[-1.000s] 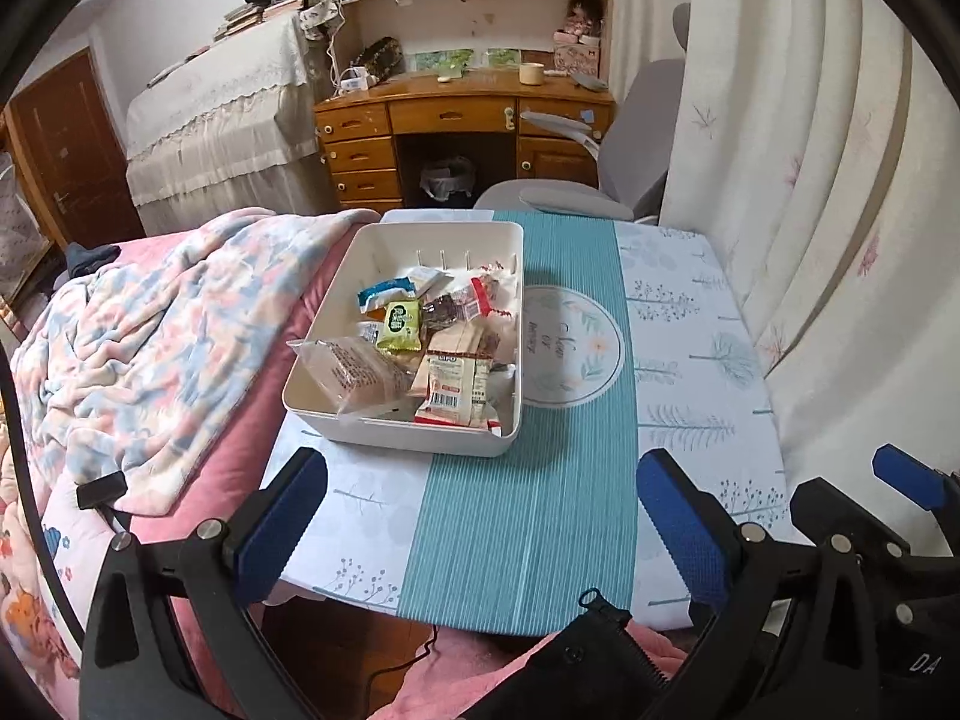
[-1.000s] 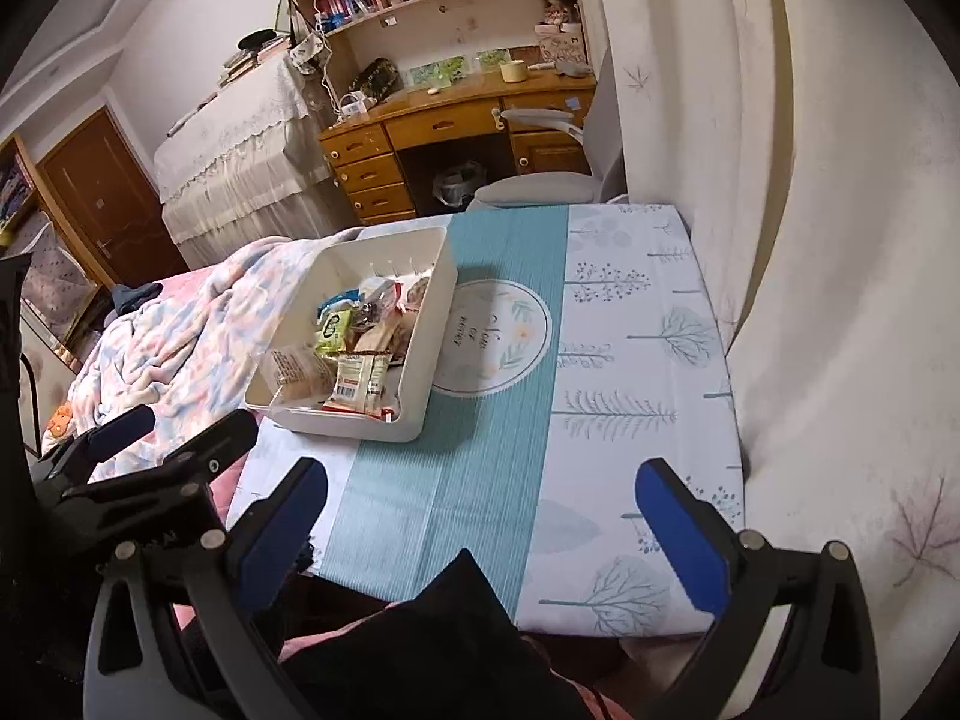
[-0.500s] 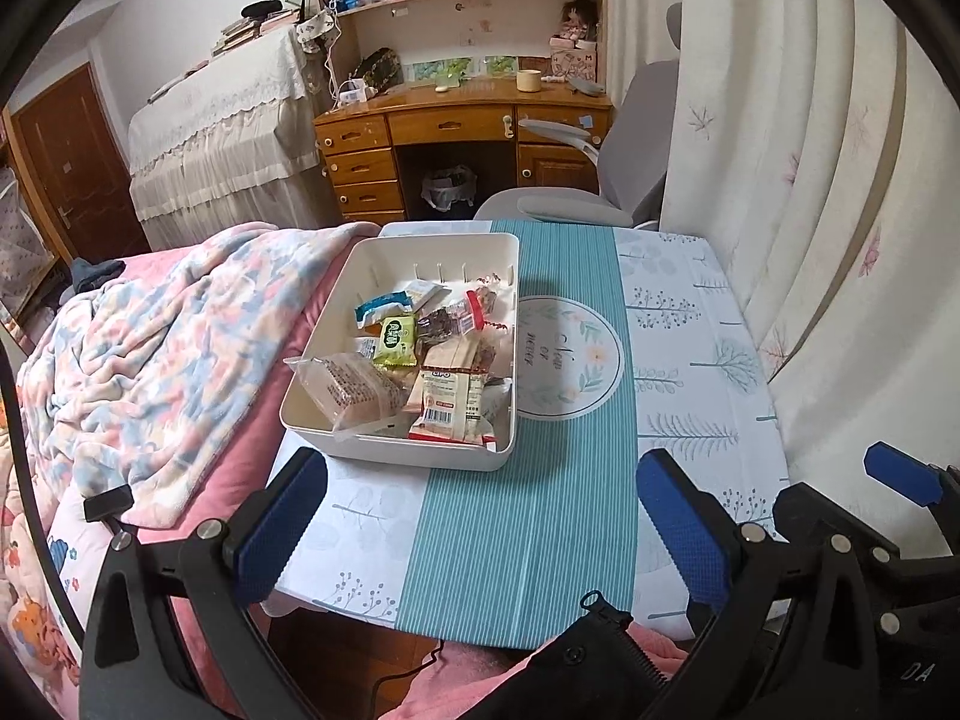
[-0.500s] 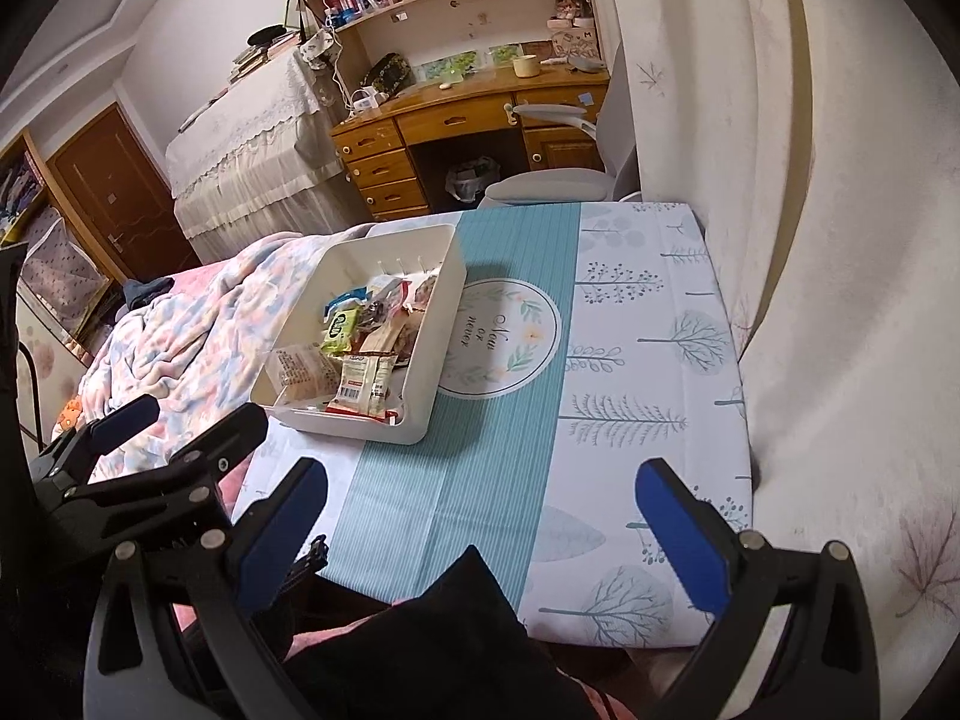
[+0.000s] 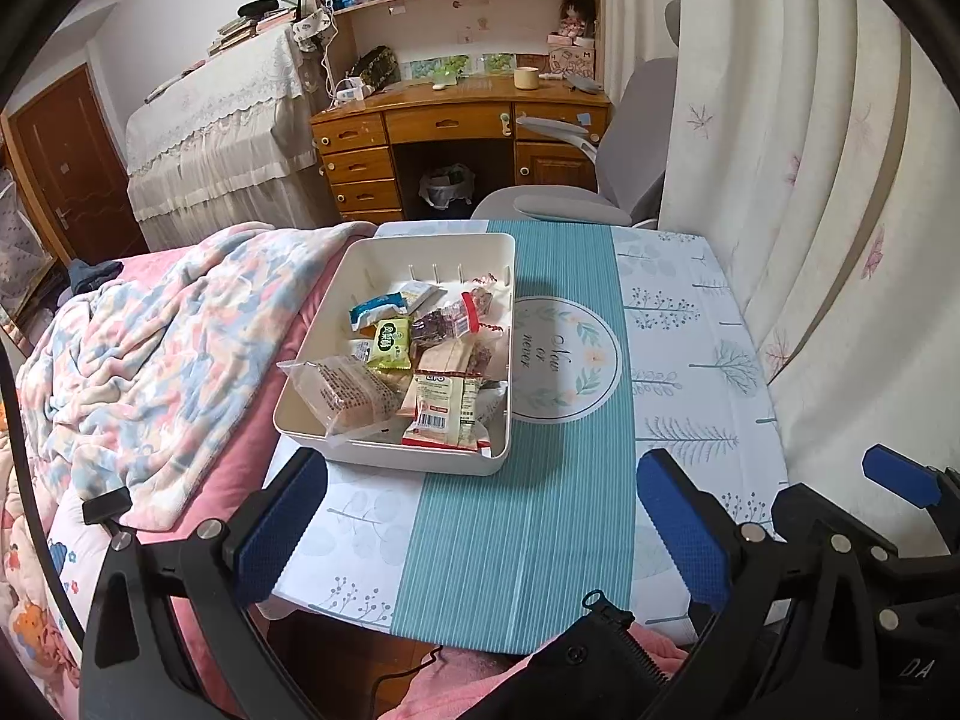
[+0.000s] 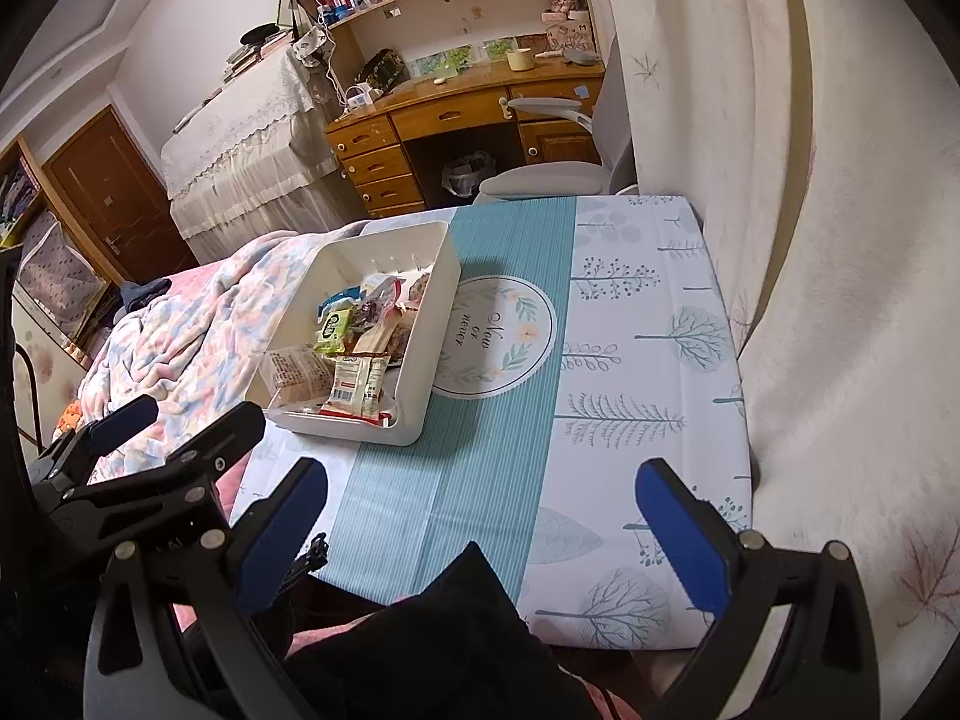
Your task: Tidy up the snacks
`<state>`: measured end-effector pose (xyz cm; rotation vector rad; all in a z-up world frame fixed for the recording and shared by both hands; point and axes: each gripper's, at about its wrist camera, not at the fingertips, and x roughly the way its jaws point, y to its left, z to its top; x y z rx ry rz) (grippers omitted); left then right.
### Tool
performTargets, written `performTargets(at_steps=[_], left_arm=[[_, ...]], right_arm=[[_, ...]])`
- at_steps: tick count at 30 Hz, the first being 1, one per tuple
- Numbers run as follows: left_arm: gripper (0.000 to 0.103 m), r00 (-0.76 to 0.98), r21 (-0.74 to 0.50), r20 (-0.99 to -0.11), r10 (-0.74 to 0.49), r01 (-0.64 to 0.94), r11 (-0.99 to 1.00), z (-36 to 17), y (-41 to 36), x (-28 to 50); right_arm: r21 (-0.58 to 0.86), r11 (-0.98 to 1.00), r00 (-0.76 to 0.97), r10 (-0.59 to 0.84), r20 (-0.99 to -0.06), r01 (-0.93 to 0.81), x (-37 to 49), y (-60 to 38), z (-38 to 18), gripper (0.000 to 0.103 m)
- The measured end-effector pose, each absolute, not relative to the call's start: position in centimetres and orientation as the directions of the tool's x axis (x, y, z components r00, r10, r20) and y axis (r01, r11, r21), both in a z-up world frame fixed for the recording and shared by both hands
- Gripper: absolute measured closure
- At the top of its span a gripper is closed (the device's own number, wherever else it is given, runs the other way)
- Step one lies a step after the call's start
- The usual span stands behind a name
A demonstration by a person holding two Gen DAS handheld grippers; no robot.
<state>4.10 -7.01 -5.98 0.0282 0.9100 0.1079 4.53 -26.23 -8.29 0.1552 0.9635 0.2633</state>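
A white plastic bin (image 5: 507, 360) stands on the left part of the small table and holds several wrapped snacks: a clear-wrapped cake (image 5: 345, 390), a cream LIPO packet (image 5: 447, 405), a green packet (image 5: 391, 342) and a blue-white packet (image 5: 375, 307). The bin shows in the right wrist view too (image 6: 435, 324). My left gripper (image 5: 480, 522) is open and empty, held above the table's near edge, short of the bin. My right gripper (image 6: 480, 528) is open and empty, over the near edge to the right of the left one.
The table wears a teal-striped and white tree-print cloth (image 5: 672, 360). A bed with a floral blanket (image 5: 162, 360) adjoins the left side. A curtain (image 5: 810, 180) hangs close on the right. A grey chair (image 5: 570, 204) and a wooden desk (image 5: 456, 138) stand beyond.
Both grippers have drawn back and up a little from the table, so the bin looks smaller and farther. Both stay open and empty. The snacks have not moved.
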Motion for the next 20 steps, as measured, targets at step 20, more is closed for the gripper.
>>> performTargets(at_steps=[20], left_arm=[[0.000,0.604,0.068,-0.790,0.101,-0.078,0.995,-5.99,-7.17,4.47]], right_arm=[[0.256,0.956,0.528,0.293,-0.797,-0.145,4.46,-26.27,-8.98,0.000]])
